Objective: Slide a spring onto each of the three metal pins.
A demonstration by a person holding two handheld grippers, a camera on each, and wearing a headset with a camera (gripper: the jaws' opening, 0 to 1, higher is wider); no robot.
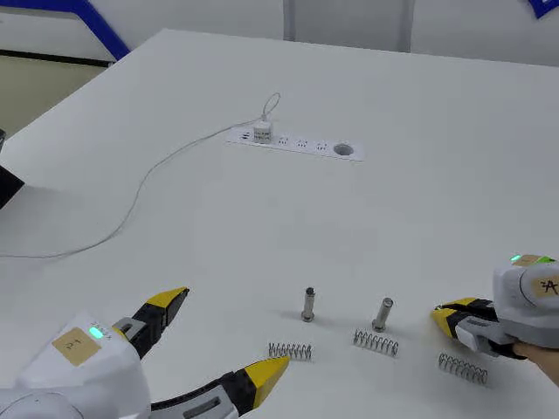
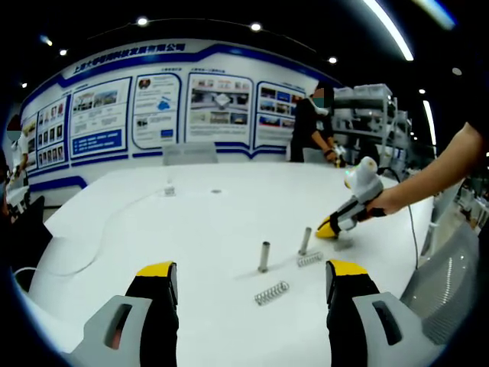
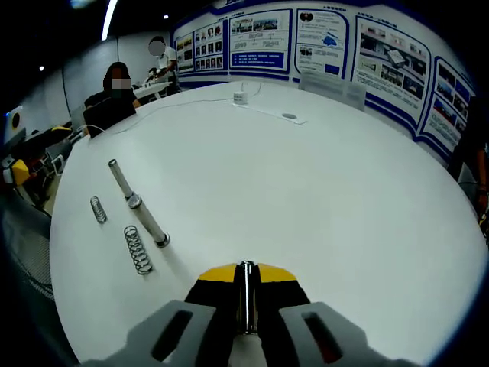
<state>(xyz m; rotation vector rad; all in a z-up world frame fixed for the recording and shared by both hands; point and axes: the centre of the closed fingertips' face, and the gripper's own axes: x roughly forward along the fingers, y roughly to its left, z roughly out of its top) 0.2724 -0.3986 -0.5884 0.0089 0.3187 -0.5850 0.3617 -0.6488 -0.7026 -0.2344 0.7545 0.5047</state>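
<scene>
No spring is on a pin yet: three springs (image 1: 290, 351) (image 1: 376, 342) (image 1: 462, 368) and two upright pins (image 1: 308, 304) (image 1: 383, 312) are ahead of the left gripper (image 1: 223, 336), fingers apart. The right gripper (image 3: 245, 277) clamps the third pin (image 3: 245, 306) in its fingers

Pins (image 1: 308, 304) common to all three views

A tan sticker (image 1: 76, 346) on the body of the left gripper (image 1: 229, 332) carries a short handwritten mark that is not legible. A second tan sticker (image 1: 548, 285) on the right gripper (image 1: 444, 316) carries a handwritten mark resembling "A". In the left gripper view, a blue wall banner (image 2: 153, 57) bears one line of white Chinese characters. The display panels (image 2: 95, 115) below it bear printed text. Both are too small to read.
</scene>
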